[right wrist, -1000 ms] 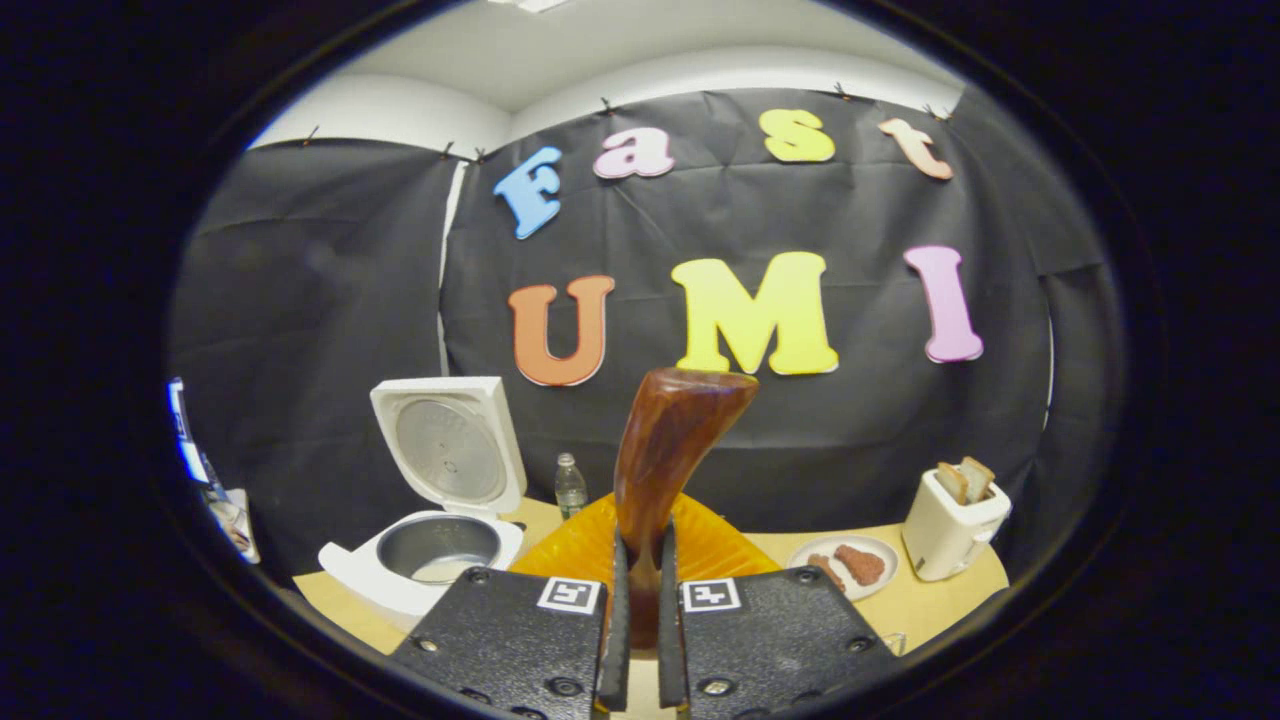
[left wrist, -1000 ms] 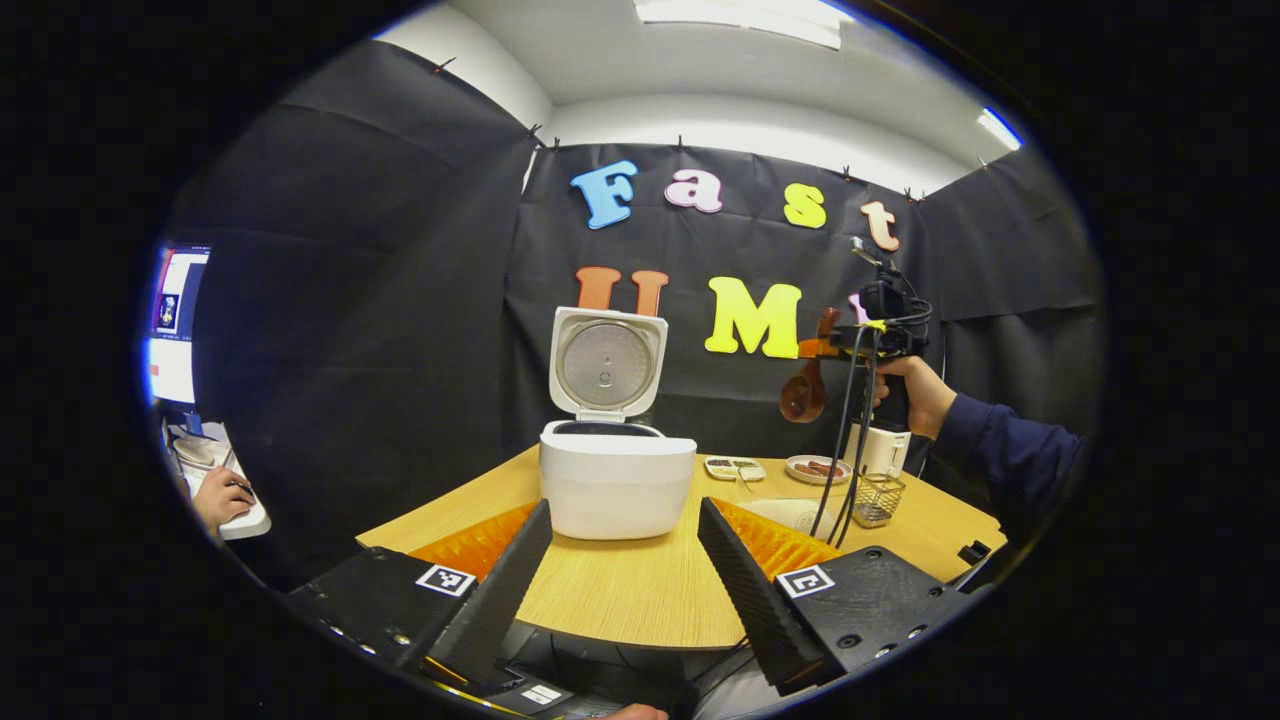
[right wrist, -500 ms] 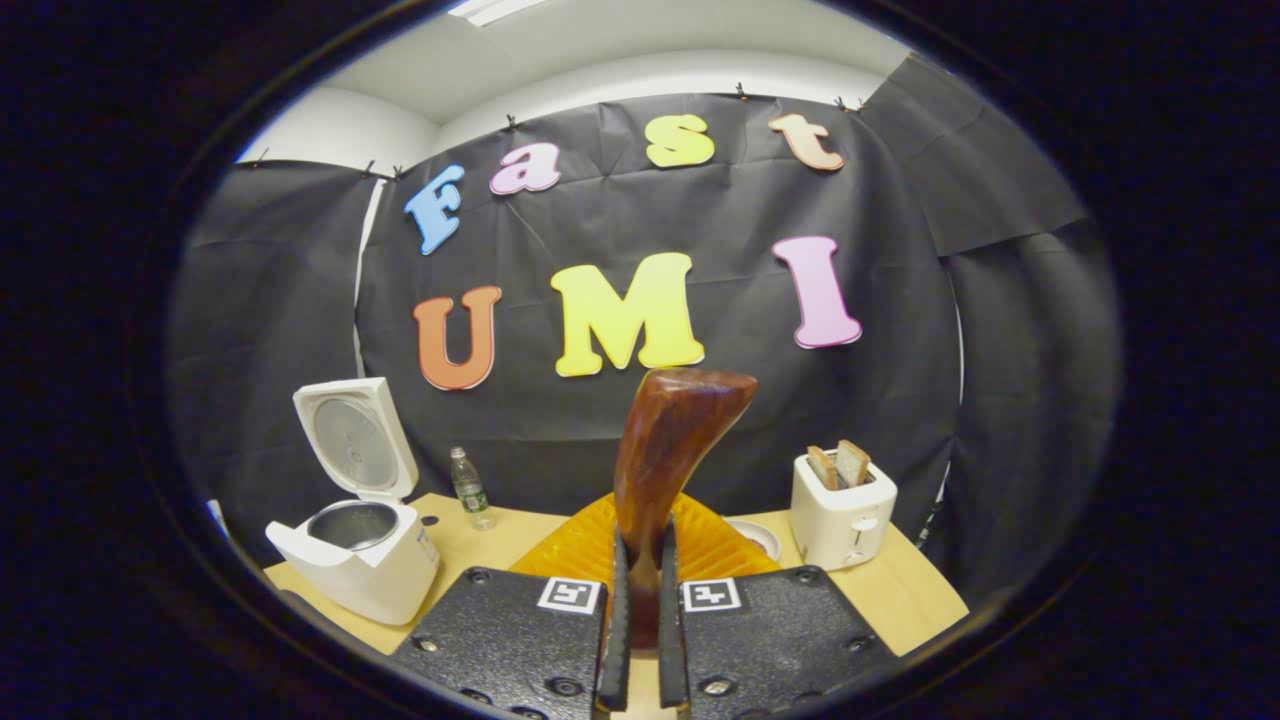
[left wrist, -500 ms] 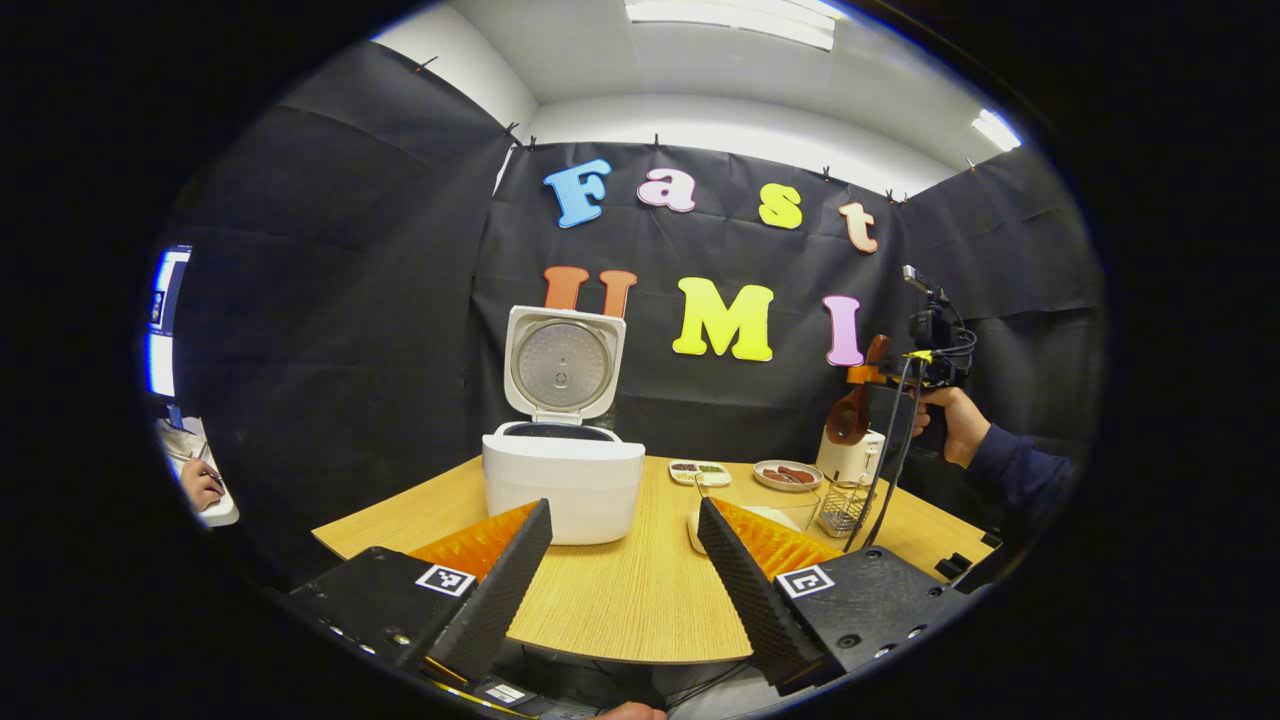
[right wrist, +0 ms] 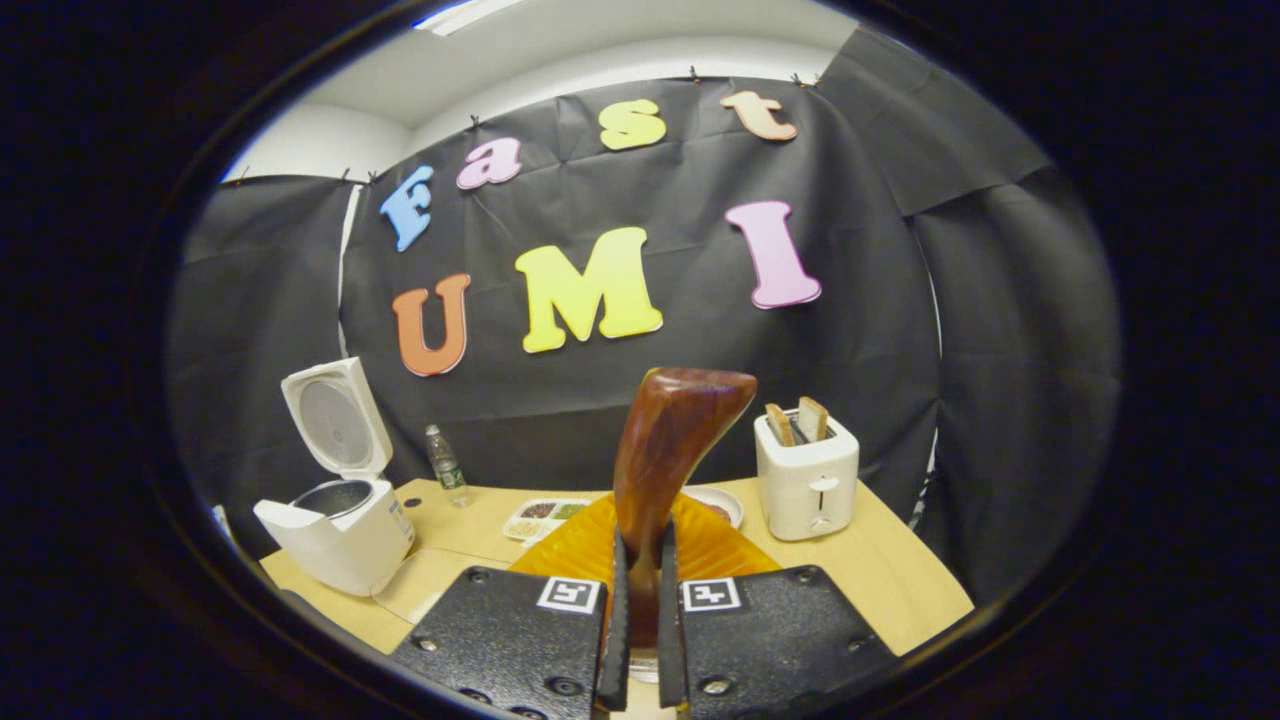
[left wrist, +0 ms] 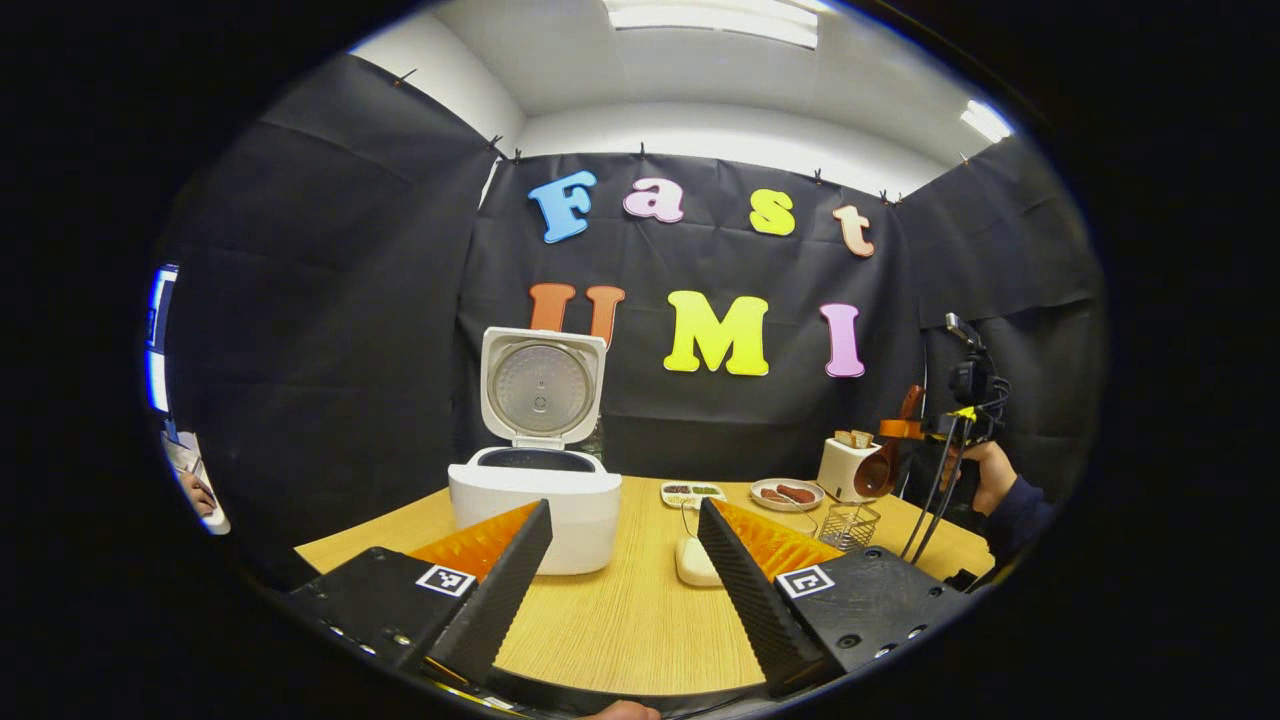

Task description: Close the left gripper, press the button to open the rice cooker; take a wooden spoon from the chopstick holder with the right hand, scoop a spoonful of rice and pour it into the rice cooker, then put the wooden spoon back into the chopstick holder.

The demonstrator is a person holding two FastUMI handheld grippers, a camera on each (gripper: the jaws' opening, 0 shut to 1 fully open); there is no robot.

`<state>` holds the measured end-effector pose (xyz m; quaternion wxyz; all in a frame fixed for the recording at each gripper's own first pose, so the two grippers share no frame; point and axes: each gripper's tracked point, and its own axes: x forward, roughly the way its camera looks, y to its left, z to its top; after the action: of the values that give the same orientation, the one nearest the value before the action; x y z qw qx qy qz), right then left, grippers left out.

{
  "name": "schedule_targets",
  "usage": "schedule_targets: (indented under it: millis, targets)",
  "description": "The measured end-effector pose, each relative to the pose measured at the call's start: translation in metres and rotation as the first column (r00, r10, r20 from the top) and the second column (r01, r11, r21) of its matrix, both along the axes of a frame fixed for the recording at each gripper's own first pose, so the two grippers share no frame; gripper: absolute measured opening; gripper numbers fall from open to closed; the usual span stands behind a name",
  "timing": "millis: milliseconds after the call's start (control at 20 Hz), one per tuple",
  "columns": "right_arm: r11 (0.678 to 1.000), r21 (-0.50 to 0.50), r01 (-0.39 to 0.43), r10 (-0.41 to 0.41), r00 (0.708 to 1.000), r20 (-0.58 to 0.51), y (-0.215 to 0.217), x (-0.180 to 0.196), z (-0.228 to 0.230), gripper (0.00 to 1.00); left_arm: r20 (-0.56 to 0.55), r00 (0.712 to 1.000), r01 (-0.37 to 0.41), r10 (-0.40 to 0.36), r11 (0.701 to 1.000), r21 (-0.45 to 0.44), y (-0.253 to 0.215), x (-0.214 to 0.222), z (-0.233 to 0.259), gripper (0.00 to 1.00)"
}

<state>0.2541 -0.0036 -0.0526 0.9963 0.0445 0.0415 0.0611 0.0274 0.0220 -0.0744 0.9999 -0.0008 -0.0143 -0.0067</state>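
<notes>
Biggest worry is the spoon [right wrist: 668,450] missing the holder [left wrist: 848,524]: it sits low, just in front of the toaster [left wrist: 846,466], and the bowl end hangs above it, so a skewed drop could tip the mesh over. The cooker [left wrist: 535,490] is well left of the toaster, lid up. Right gripper [right wrist: 640,640] fingers are clamped on the spoon handle. Left gripper [left wrist: 620,570] fingers are spread wide, holding nothing.
</notes>
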Motion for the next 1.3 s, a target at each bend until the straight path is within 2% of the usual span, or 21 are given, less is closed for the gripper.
schedule_targets:
  millis: [150,400,500,550,600,650,700,750,800,850,1100,1150,1300]
  targets:
    - [0.999,0.04,0.013,-0.013,1.0,0.0,-0.006,0.004,-0.024,0.16,-0.021,1.0,0.005,-0.005,1.0,0.001,-0.002,0.018,-0.006,0.94]
    - [1.0,0.002,-0.021,0.021,1.0,-0.016,0.003,0.011,-0.053,0.17,-0.045,0.999,-0.026,0.026,1.0,0.004,0.007,0.049,-0.008,0.94]
    - [0.999,0.013,-0.03,0.03,1.0,0.006,0.003,0.015,-0.053,0.21,-0.058,0.998,-0.03,0.029,1.0,-0.008,0.008,0.059,-0.008,0.94]
    - [1.0,0.018,-0.024,0.023,0.999,0.024,-0.002,0.017,-0.05,0.27,-0.058,0.998,-0.038,0.038,0.999,-0.01,0.011,0.064,-0.006,0.94]
    - [1.0,0.015,-0.017,0.017,0.999,0.04,-0.006,0.015,-0.047,0.51,-0.064,0.997,-0.047,0.046,0.999,-0.011,0.013,0.067,-0.005,0.94]
    - [1.0,0.003,0.009,-0.009,0.999,0.053,-0.012,0.019,-0.045,0.63,-0.066,0.996,-0.056,0.056,0.998,-0.01,0.015,0.071,-0.004,0.94]
    - [0.999,-0.009,0.043,-0.042,0.997,0.071,-0.019,0.021,-0.04,0.82,-0.067,0.996,-0.067,0.067,0.998,-0.006,0.018,0.076,-0.002,0.94]
    - [0.997,-0.028,0.073,-0.07,0.993,0.09,-0.026,0.023,-0.035,0.82,-0.069,0.994,-0.082,0.082,0.997,0.0,0.022,0.082,0.001,0.94]
    - [0.994,-0.048,0.099,-0.094,0.99,0.103,-0.03,0.021,-0.034,0.87,-0.068,0.993,-0.096,0.096,0.995,0.006,0.026,0.087,0.004,0.94]
    - [0.991,-0.066,0.117,-0.11,0.988,0.109,-0.033,0.018,-0.031,0.98,-0.066,0.992,-0.105,0.106,0.994,0.008,0.029,0.093,0.008,0.94]
    - [0.989,-0.083,0.122,-0.11,0.985,0.13,-0.028,0.003,-0.015,1.0,-0.041,0.99,-0.135,0.133,0.991,-0.028,0.052,0.122,0.03,0.94]
    - [0.991,-0.08,0.104,-0.094,0.988,0.124,-0.023,-0.002,-0.014,0.98,-0.03,0.989,-0.145,0.145,0.989,-0.025,0.058,0.127,0.036,0.94]
    - [0.998,-0.05,0.027,-0.021,0.993,0.115,-0.005,-0.021,-0.01,1.0,-0.013,0.985,-0.171,0.17,0.985,-0.016,0.076,0.145,0.056,0.94]
